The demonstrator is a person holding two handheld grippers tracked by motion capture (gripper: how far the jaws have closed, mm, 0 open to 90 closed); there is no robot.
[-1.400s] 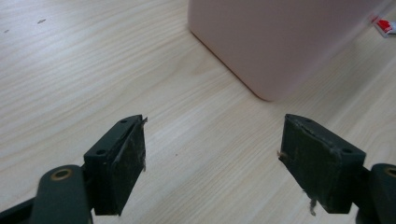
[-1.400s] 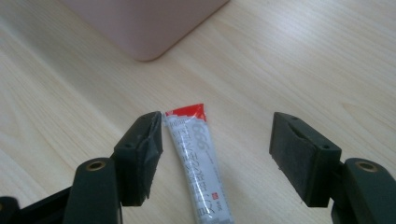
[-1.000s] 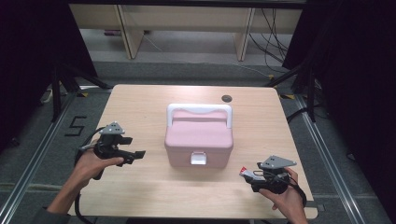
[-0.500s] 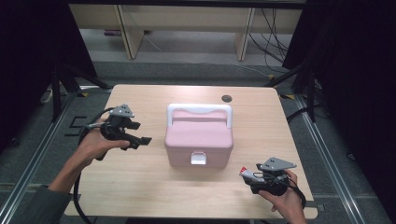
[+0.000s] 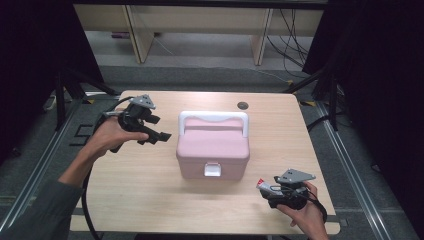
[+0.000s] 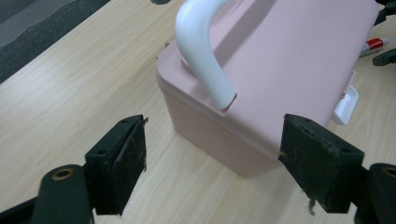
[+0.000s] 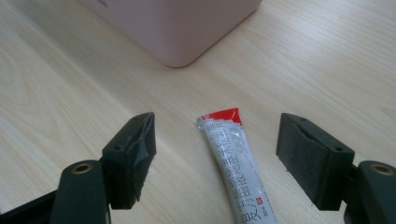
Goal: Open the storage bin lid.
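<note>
We've got the pink box (image 5: 212, 147) mid tabletop (image 5: 150, 200), lid down, white handle (image 5: 214, 119) lying toward the far edge, white latch (image 5: 213, 170) at the front. Left gripper (image 5: 159, 136) hangs just beside the box's left side w/ fingers (image 6: 122, 161) spread wide, nothing between them; the handle's end is straight ahead in the left gripper view. Right gripper (image 5: 264, 187) rests near the front-right corner, fingers wide too, a red-capped tube (image 7: 233, 154) lying loose between them (not pinched). Likely next: open the box. We should steady 1 side of the body w/ the left, keep fingers level, and avoid dragging the box toward the tube.
</note>
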